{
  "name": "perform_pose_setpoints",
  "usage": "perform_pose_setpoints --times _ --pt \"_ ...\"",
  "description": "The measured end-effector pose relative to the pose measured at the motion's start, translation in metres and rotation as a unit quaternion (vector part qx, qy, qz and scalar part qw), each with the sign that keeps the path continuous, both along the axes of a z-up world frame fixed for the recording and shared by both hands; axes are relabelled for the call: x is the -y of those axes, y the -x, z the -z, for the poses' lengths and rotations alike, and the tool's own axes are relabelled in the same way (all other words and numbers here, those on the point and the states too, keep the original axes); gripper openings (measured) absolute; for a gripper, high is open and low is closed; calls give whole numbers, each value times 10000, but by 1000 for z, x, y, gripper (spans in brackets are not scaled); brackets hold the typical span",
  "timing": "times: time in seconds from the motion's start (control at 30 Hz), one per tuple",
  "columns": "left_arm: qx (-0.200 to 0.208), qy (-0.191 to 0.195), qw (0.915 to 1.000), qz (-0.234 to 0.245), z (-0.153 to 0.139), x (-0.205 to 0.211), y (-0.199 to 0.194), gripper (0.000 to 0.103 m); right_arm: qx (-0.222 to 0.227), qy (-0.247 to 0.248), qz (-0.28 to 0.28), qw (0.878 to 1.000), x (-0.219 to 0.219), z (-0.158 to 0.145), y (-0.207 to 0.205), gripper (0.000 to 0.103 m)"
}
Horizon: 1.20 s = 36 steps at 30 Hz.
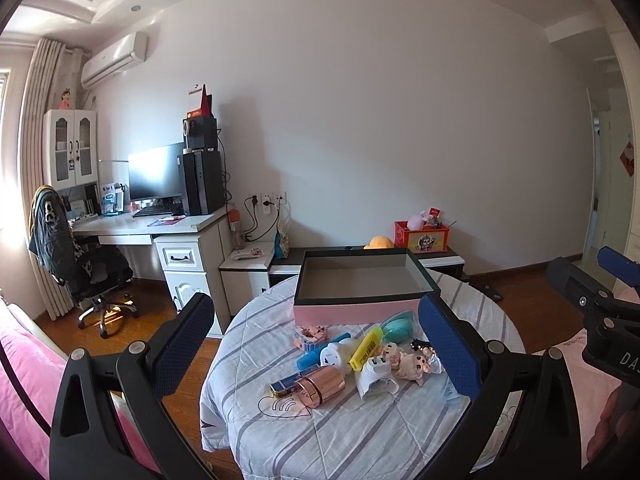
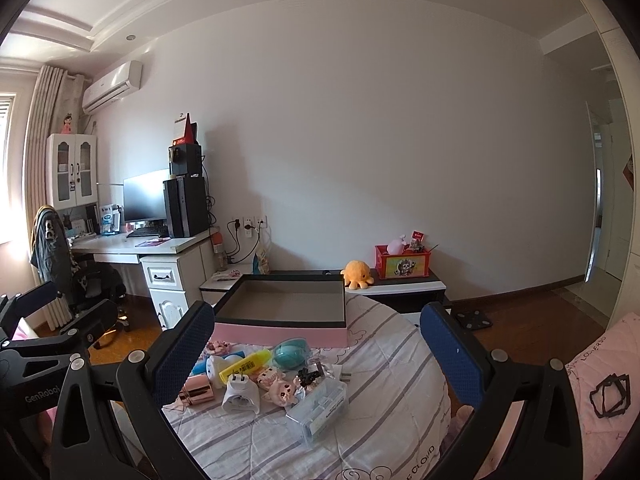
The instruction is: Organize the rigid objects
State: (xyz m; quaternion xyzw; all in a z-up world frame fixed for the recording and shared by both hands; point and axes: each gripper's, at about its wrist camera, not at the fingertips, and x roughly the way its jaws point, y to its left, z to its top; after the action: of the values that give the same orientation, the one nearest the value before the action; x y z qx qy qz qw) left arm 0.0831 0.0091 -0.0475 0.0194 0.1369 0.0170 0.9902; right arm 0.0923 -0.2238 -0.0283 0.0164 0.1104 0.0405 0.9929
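We hold both grippers, left gripper (image 1: 316, 350) and right gripper (image 2: 316, 354), jaws wide open and empty, above toys (image 1: 360, 360) beside the far-edge pink box (image 1: 356, 310).

Daylight enters from the window (image 1: 5, 128) at far left, blown out to white glare, with a sunlit patch on the wood floor (image 1: 120, 320); the wall (image 2: 380, 140) is evenly, softly lit and carries a soft shadow beside the computer tower (image 2: 186, 206). Both views are sharp at centre, with strong fisheye bending and dark vignetted corners.

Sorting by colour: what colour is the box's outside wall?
Pink, with a dark rim; the box shows best in the left wrist view.
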Motion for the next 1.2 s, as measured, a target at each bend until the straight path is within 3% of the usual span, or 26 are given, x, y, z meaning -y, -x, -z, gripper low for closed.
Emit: perform_pose_setpoints --times 0.2,0.33,0.67,0.97,1.07,1.2 --pt "-282 -52 9996 -26 26 -10 -30 103 -313 29 -97 9995 1 23 -30 103" --pt "-774 18 9969 -102 60 -25 -56 103 -667 88 -133 9976 1 49 -53 103" --pt "-1844 -57 9826 -206 138 -33 -114 103 -1763 36 -135 9842 -14 136 -110 103" --pt "-2283 1 9736 36 174 -32 -149 103 -2191 -41 -170 9755 -9 172 -143 102" --pt "-2276 -67 9737 109 177 -24 -151 103 -2277 -101 -240 9734 1 177 -145 89" --pt "-2305 -96 9729 185 180 -20 -154 103 -2332 -11 -330 9719 9 178 -142 60"
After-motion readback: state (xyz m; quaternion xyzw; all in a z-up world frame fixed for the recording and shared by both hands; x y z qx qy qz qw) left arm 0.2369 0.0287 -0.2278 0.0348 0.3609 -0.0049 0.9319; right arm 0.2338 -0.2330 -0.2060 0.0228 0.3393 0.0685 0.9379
